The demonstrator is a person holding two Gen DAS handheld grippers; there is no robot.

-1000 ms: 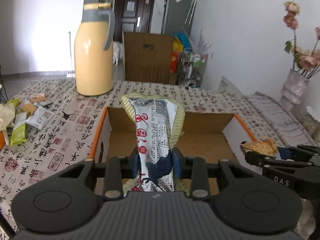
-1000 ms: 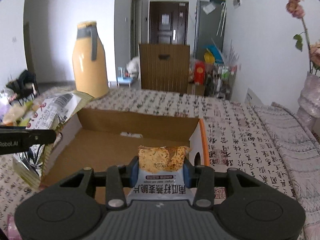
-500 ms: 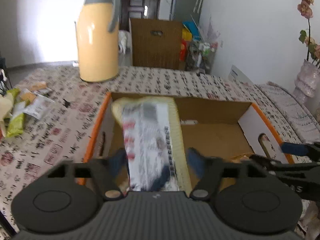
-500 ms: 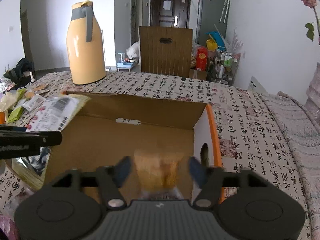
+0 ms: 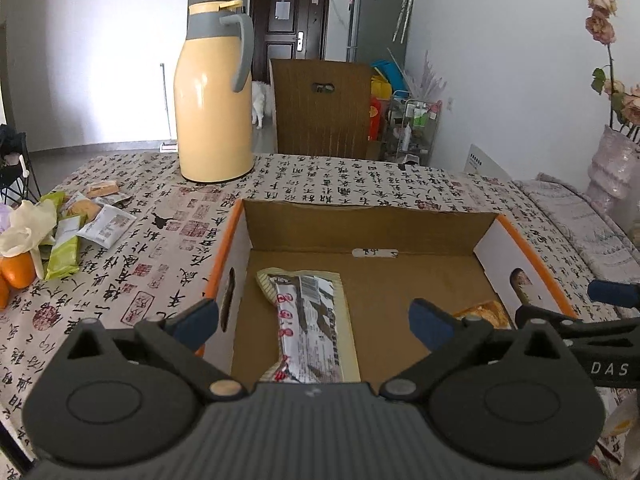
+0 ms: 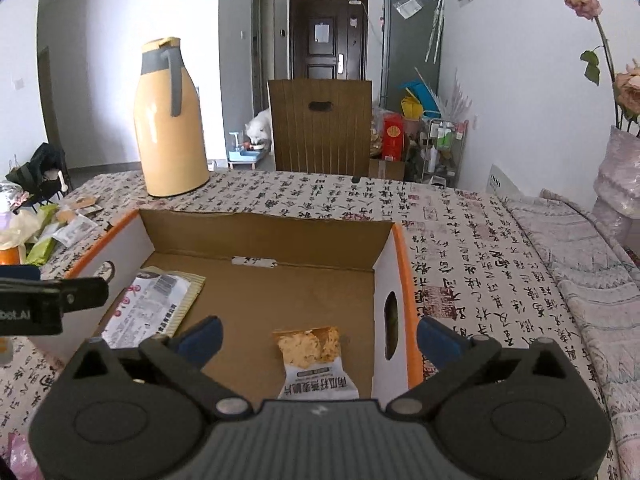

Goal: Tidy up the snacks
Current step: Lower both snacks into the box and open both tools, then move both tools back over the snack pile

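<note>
An open cardboard box with orange rims sits on the patterned tablecloth. A long silver-and-cream snack packet lies flat on the box floor at its left. A small white-and-orange snack packet lies on the floor at its right. My left gripper is open and empty above the long packet. My right gripper is open and empty above the small packet.
A tall yellow thermos jug stands behind the box at the left. Several loose snack packets and oranges lie at the table's left edge. A vase of flowers stands at the right. A wooden chair back is beyond the table.
Both grippers opened and let go of their packets. The long packet and the small packet dropped onto the box floor. Both grippers have lifted slightly.
</note>
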